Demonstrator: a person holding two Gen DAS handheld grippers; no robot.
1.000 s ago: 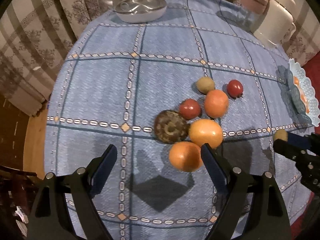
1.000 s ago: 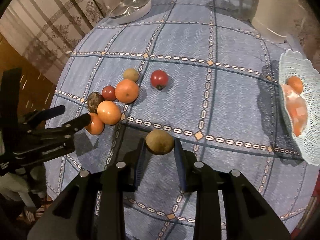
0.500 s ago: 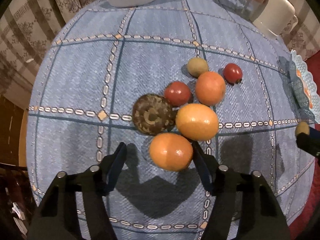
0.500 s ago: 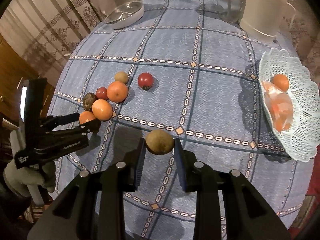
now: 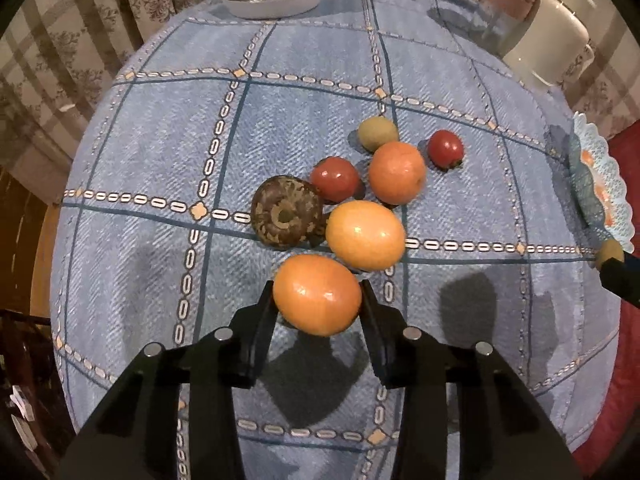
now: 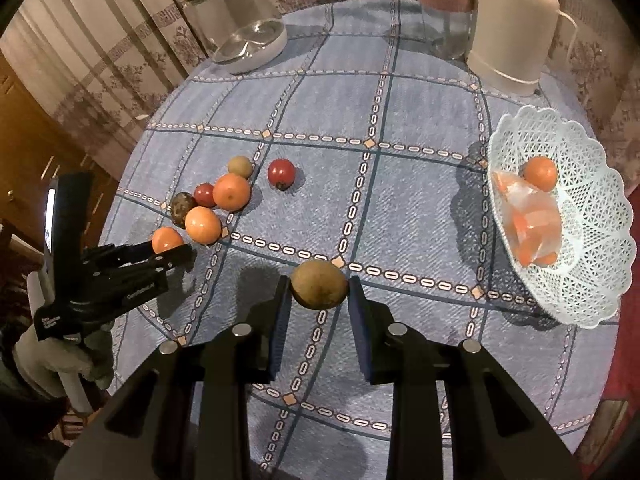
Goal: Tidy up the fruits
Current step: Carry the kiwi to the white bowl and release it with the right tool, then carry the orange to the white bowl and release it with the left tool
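Round surface (image 6: 420, 184) under a blue checked cloth with chain-pattern lines. Beige curtains (image 6: 120, 52) with floral and Greek-key bands hang behind. Brown wooden cabinetry (image 6: 24, 128) stands at left. Red floor covering (image 6: 628, 360) lies at right. Warm, dim indoor light casts soft shadows.

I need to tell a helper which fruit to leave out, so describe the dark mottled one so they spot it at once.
On the blue checked tablecloth, find the cluster of fruit left of the white lace basket. The dark mottled fruit sits at the cluster's left edge, beside a small red fruit and an orange. It alone is brown, patchy and rough-looking.
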